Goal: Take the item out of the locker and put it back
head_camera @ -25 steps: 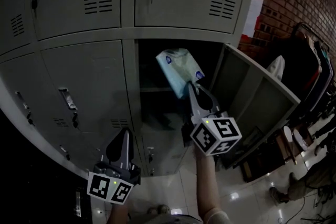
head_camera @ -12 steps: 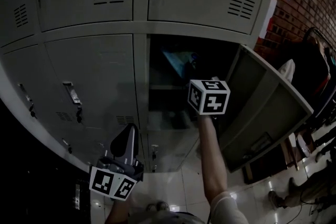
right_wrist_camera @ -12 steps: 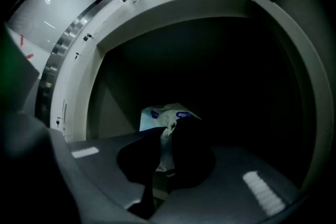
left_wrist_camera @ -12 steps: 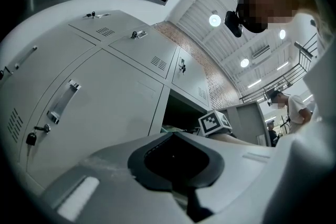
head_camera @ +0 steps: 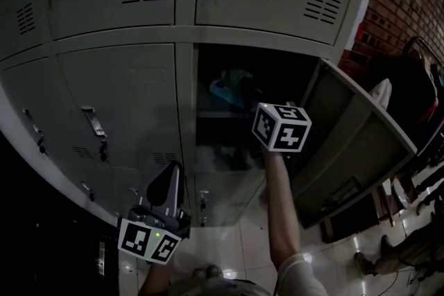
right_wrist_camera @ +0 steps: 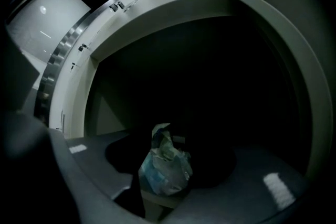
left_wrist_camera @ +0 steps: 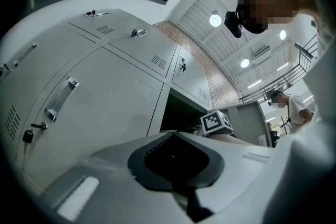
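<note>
Well inside the open locker (head_camera: pixel 186 107), the crumpled blue bag (right_wrist_camera: pixel 165 162) sits on its shelf between the right gripper's (right_wrist_camera: pixel 158 195) opening jaws (pads apart from it). The left gripper (head_camera: pixel 171 175) hangs low beside closed doors (head_camera: pixel 118 107), jaws together, empty.
</note>
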Demonstrator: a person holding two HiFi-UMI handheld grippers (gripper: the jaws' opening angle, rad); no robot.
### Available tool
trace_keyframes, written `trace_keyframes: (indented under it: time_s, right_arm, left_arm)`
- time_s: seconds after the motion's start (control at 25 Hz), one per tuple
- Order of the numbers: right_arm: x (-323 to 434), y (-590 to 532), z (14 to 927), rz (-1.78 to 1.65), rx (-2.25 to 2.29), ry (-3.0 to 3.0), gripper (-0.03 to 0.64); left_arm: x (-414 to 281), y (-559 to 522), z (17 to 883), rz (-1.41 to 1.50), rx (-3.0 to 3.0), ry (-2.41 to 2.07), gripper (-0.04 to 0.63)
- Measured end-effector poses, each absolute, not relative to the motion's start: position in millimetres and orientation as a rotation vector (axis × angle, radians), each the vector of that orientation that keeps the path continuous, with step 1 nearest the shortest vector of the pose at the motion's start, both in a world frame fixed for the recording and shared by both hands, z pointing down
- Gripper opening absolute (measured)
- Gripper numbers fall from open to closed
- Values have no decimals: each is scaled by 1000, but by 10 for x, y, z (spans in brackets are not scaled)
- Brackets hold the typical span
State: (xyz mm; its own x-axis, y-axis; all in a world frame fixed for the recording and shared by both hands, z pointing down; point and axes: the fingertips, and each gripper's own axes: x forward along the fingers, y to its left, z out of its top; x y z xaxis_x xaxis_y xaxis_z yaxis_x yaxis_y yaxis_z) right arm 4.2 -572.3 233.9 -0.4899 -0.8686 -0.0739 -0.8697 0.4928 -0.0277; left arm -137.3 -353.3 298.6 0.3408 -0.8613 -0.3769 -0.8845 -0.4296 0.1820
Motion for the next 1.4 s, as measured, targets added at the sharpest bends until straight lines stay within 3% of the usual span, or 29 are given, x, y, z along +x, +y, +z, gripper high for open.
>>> trace_keyframes:
  time_s: [0.32, 0.6, 0.76, 0.8, 0.84, 1.4]
  right_arm:
    - [135, -5323, 2000, 77, -1450, 2585, 212]
    - [82, -4126, 1744, 265, -1156, 2543, 208]
    - [150, -3599, 2285, 243, -1164, 2515, 145]
    - [178, -3520, 2433, 212, -1168, 2497, 102]
    - [198, -3465, 2568, 171, -1164, 2483, 3]
    - [373, -3097, 2968, -3, -1143, 2511, 2]
  left_arm:
    - [-1361, -3499, 2944, 662, -2517, 1641, 3]
    - [-1295, -3431, 2881, 667, -2516, 1614, 3]
    - [-1263, -3401, 2908, 659, -2518, 1615, 3]
    - [-1248, -3394, 2923, 653, -2521, 1614, 3]
    - [-1231, -3387, 2937, 647, -2527, 1612, 3]
    - [-975, -3060, 3030, 633, -2580, 1575, 3]
